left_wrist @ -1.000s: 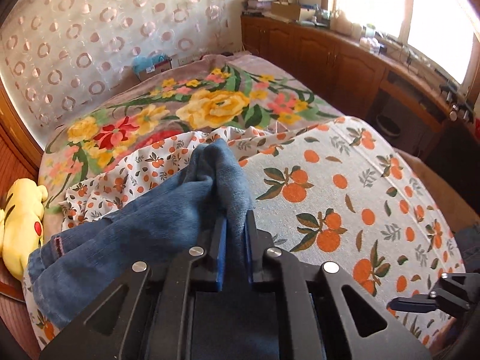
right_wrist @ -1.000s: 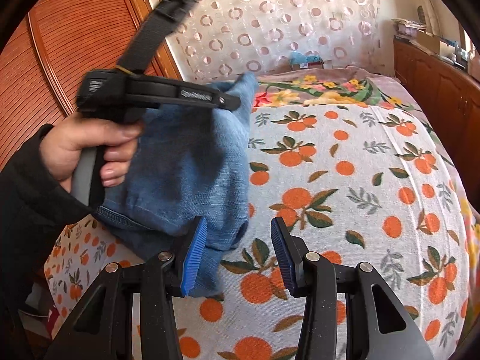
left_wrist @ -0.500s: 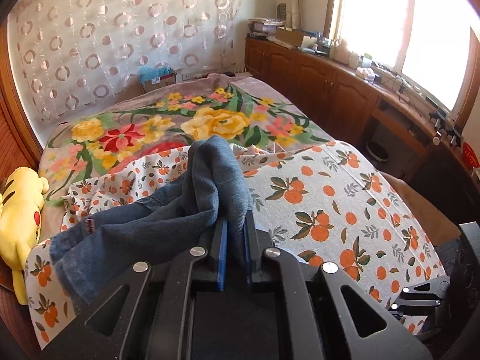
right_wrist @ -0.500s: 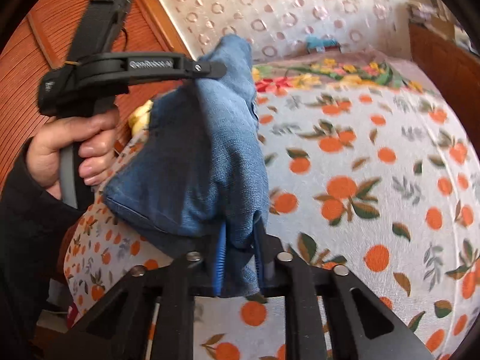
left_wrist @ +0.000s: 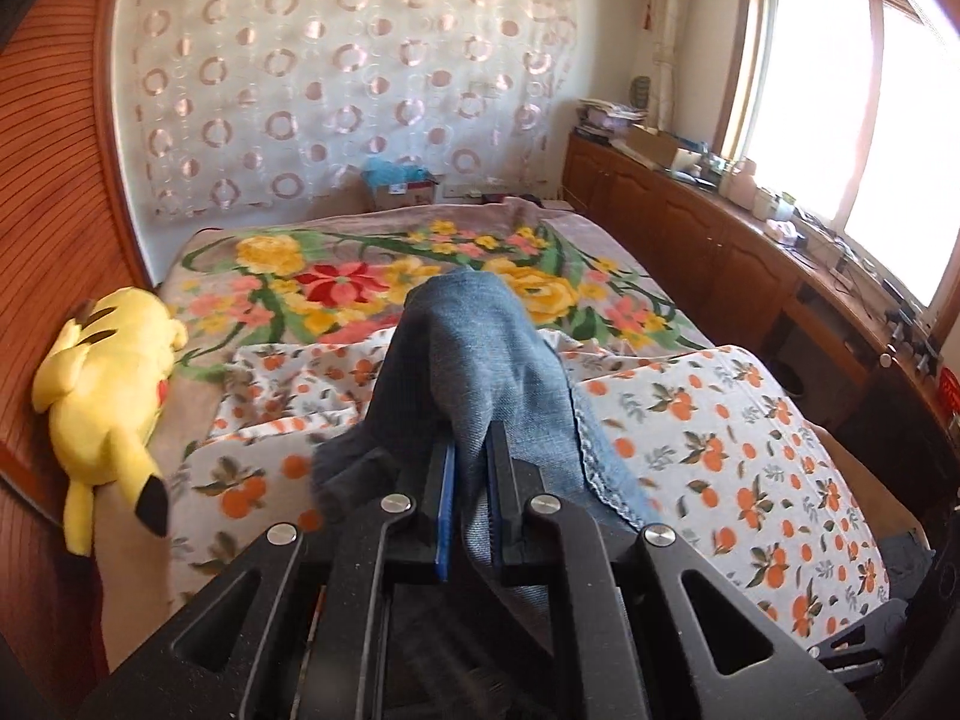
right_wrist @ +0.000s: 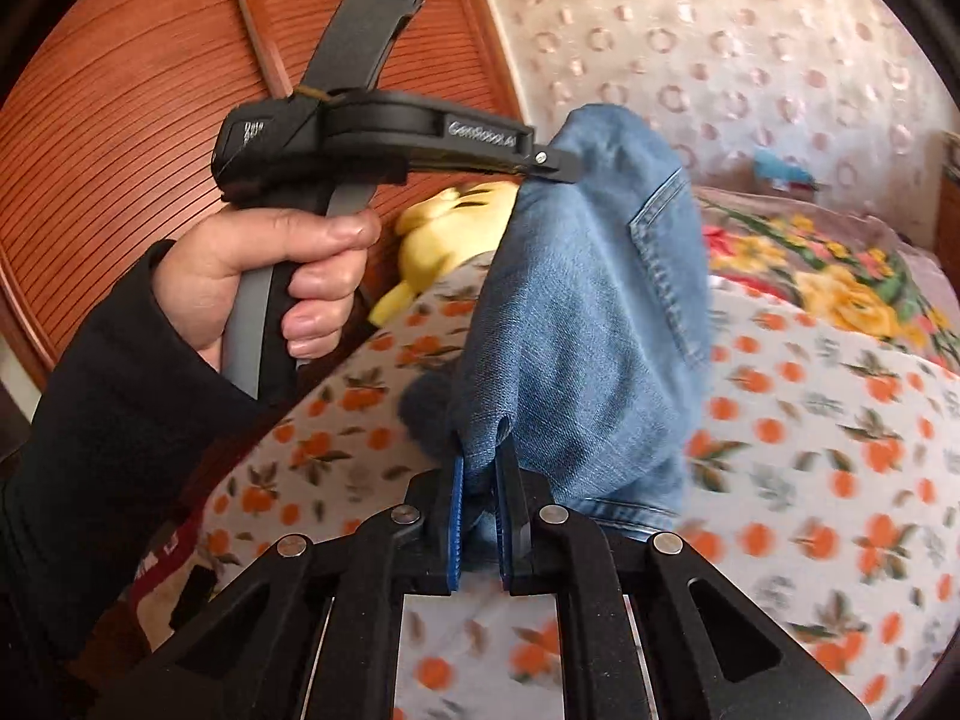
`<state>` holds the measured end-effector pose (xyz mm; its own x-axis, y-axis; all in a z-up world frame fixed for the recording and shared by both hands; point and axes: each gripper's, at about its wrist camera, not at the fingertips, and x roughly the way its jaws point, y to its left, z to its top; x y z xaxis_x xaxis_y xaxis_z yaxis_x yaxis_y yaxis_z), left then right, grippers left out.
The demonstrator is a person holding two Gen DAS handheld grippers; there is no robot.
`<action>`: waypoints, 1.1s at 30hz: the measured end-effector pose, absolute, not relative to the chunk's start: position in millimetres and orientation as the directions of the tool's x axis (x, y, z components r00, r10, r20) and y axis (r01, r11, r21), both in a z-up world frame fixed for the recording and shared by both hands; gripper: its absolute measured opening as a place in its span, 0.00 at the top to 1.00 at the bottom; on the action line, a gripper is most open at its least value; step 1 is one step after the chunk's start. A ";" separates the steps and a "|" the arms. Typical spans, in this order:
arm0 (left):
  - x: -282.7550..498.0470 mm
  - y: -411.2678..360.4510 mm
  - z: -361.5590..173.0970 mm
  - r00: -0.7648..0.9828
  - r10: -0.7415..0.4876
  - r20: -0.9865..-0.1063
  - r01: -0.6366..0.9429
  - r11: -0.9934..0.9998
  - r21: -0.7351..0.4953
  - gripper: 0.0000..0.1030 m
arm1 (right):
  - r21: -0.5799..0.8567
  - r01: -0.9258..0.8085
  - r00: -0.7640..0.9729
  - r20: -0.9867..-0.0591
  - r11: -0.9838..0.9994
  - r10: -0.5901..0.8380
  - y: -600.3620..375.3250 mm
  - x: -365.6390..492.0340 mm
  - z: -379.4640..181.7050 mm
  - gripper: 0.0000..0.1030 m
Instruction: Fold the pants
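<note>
Both our black two-finger grippers pinch the blue denim pants: our right gripper is closing its blue-padded jaws on one bunched edge, our left gripper is clamped nearly shut on another, lifting the cloth above the orange-print bedsheet; beyond lies a yellow plush toy

A home bedroom: a bed with floral covers (a yellow plush toy alongside), wooden cabinets.
</note>
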<state>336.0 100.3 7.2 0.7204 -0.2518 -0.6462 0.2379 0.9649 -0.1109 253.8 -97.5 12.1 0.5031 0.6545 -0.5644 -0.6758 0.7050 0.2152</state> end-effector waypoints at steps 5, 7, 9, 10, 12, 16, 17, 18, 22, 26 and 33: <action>327.4 137.3 -14.3 0.720 -0.198 -0.665 0.176 0.979 -0.101 0.90 | 0.289 -0.686 0.435 -0.573 0.668 0.695 -67.3 267.2 4.3 0.87; 328.1 148.5 -27.8 0.709 -0.189 -0.679 0.157 0.981 -0.109 0.90 | 0.279 -0.698 0.436 -0.564 0.659 0.701 -70.6 267.5 8.5 0.84; 330.2 155.7 -39.9 0.702 -0.174 -0.690 0.140 0.984 -0.106 0.90 | 0.265 -0.704 0.437 -0.569 0.659 0.696 -74.8 265.2 12.9 0.80; 331.6 157.7 -44.6 0.701 -0.166 -0.694 0.132 0.986 -0.102 0.90 | 0.250 -0.701 0.455 -0.565 0.668 0.689 -79.3 263.4 15.7 0.80; 336.2 164.4 -54.6 0.691 -0.164 -0.704 0.119 0.986 -0.112 0.90 | 0.234 -0.694 0.483 -0.550 0.681 0.681 -91.4 261.4 19.6 0.78; 339.8 172.3 -64.1 0.679 -0.185 -0.710 0.120 0.983 -0.142 0.90 | 0.198 -0.653 0.541 -0.554 0.731 0.633 -105.9 265.5 23.6 0.76; 340.1 172.9 -64.9 0.678 -0.189 -0.710 0.119 0.982 -0.148 0.90 | 0.198 -0.645 0.545 -0.558 0.738 0.625 -105.7 266.4 22.4 0.76; 339.6 172.1 -63.2 0.678 -0.191 -0.709 0.120 0.981 -0.149 0.90 | 0.185 -0.635 0.558 -0.562 0.750 0.610 -104.2 270.0 19.4 0.76; 328.0 173.0 -53.9 0.690 -0.197 -0.696 0.122 0.980 -0.156 0.88 | 0.180 -0.628 0.536 -0.606 0.757 0.588 -85.4 281.2 4.1 0.76; 307.3 173.8 -41.0 0.714 -0.194 -0.673 0.135 0.981 -0.140 0.72 | 0.191 -0.667 0.476 -0.635 0.720 0.609 -55.6 278.4 -11.6 0.76; 271.1 152.4 -31.2 0.737 -0.240 -0.632 0.197 0.970 -0.139 0.53 | 0.248 -0.681 0.418 -0.641 0.689 0.643 -41.3 274.5 -24.0 0.76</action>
<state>271.1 152.4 -31.2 0.7371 -0.2402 -0.6316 0.1973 0.9705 -0.1388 274.5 -41.3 -24.0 0.4181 0.6433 -0.6414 -0.6806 0.6894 0.2479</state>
